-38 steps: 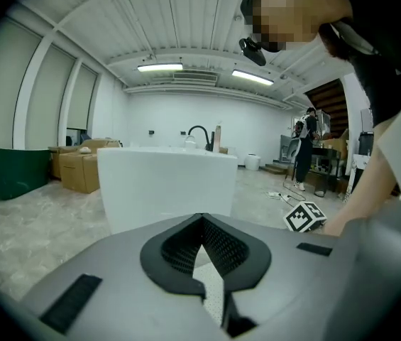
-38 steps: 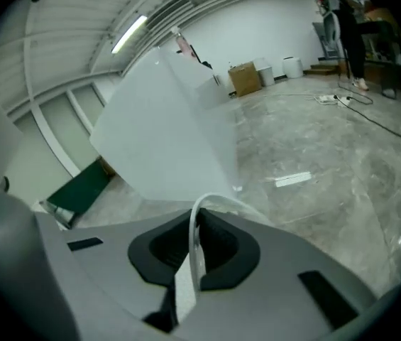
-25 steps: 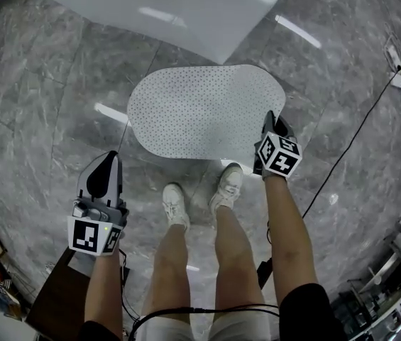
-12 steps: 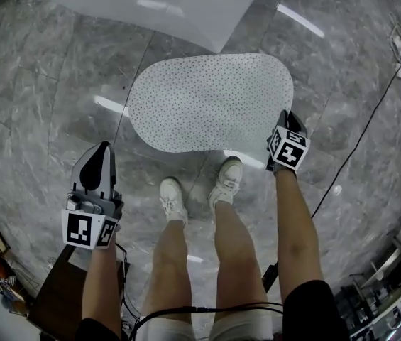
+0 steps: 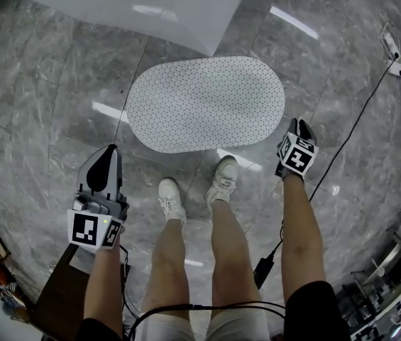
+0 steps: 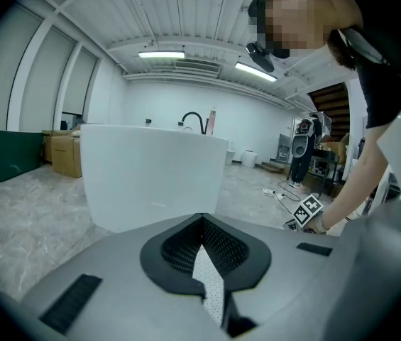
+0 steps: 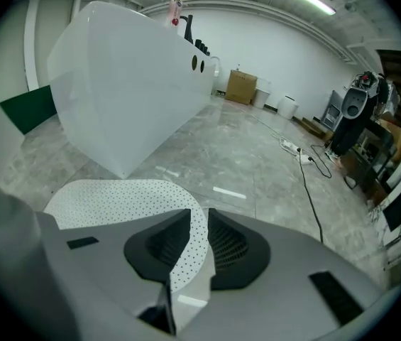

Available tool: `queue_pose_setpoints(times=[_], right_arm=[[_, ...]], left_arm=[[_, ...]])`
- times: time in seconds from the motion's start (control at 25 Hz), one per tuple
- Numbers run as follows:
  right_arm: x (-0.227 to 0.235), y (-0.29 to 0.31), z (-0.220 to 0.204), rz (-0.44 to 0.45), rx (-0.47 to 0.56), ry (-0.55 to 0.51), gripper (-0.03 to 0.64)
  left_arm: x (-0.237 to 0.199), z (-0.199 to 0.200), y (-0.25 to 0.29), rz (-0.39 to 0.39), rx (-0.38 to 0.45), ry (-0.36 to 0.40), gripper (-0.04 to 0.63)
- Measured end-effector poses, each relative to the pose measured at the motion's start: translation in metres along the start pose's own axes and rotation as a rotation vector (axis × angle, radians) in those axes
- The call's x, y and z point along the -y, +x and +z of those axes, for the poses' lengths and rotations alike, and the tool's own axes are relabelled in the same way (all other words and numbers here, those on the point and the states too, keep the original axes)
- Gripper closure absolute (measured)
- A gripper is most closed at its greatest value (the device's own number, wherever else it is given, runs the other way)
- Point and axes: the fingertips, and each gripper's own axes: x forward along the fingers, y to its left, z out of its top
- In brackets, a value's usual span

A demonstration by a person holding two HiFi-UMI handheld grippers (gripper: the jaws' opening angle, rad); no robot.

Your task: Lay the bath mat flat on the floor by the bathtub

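Bath mat (image 5: 206, 104): flat on the floor, just near of the bathtub (image 5: 129, 6), long axis left-right. Right gripper (image 5: 301, 128): nearer, just off the mat's right end. Left gripper (image 5: 106, 163): well apart, near-left. We read both jaws as slightly parted and empty.

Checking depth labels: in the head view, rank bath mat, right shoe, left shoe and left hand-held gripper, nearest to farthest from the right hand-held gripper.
1. bath mat, its edge just left of the right hand-held gripper
2. right shoe, lower left
3. left shoe, farther left
4. left hand-held gripper, far left
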Motion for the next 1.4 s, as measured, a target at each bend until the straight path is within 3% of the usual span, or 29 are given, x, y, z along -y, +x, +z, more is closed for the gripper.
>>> queue_pose_setpoints(times=[0.16,0.32,0.44,0.64,0.88,1.2,1.4], right_arm=[[-0.005,-0.022,0.016,0.041,0.054,0.023,0.558],[-0.033,-0.076,0.059,0.22,0.222,0.048,0.586],[-0.052,-0.122,0.088,0.336,0.293,0.053,0.589],[-0.079,-0.185,0.126,0.438,0.34,0.073,0.591],[-0.118,-0.267,0.177,0.585,0.399,-0.001,0.592],[-0.15,-0.367,0.231,0.693,0.49,-0.085,0.592],[-0.155,-0.429,0.249,0.738,0.523,-0.071,0.592]], left_arm=[[0.003,0.014,-0.001,-0.008,0.01,-0.003,0.58],[0.014,0.039,-0.008,-0.044,0.011,0.068,0.58],[0.023,0.067,-0.015,-0.073,0.034,0.103,0.58],[0.025,0.102,-0.028,-0.055,0.04,0.061,0.58],[0.025,0.146,-0.051,-0.055,0.086,-0.032,0.581],[0.015,0.193,-0.093,-0.036,0.105,-0.032,0.581],[0.024,0.232,-0.118,-0.035,0.122,-0.032,0.581]])
